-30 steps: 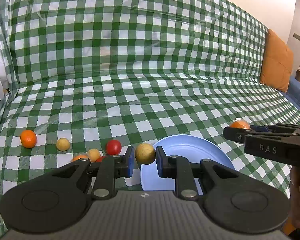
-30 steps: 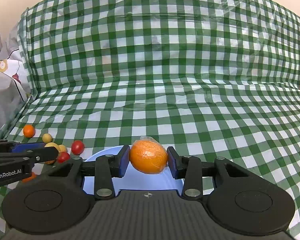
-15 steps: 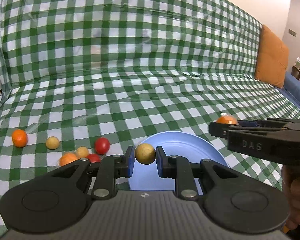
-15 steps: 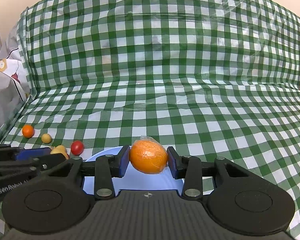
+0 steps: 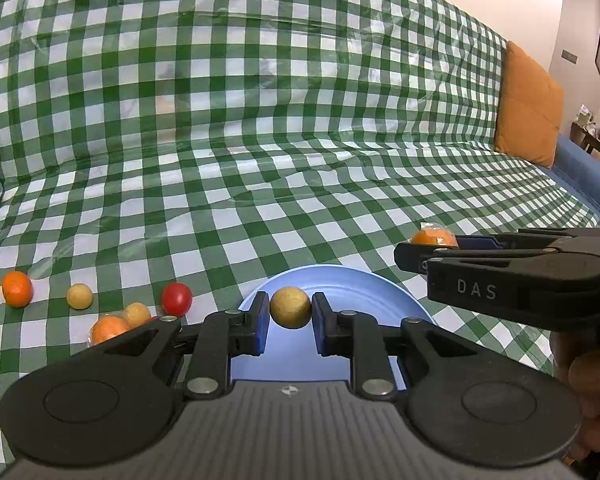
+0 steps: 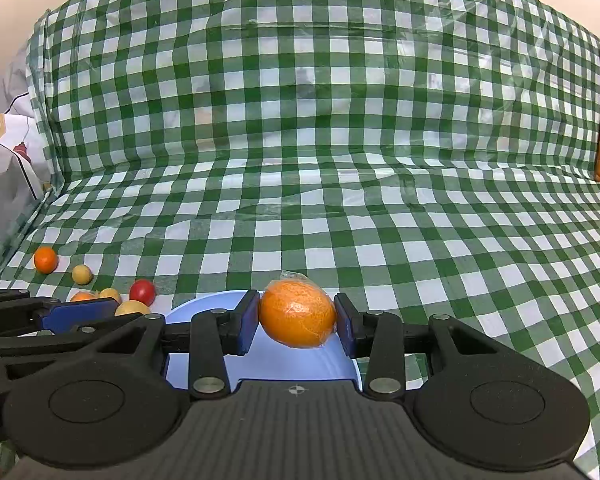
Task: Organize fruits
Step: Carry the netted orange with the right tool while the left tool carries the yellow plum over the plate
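Note:
My left gripper is shut on a small tan round fruit and holds it over the near edge of a light blue plate. My right gripper is shut on a plastic-wrapped orange over the same plate. The right gripper also shows at the right of the left wrist view, with its orange. Loose fruits lie left of the plate: a red tomato, a small orange, a tan ball and two more.
Everything lies on a sofa covered with a green and white checked plastic cloth. An orange cushion leans at the far right. White bedding is at the left edge of the right wrist view.
My left gripper has shifted right with its tan fruit, now further over the plate. The right gripper looks closer to the left one. The loose fruits have not moved.

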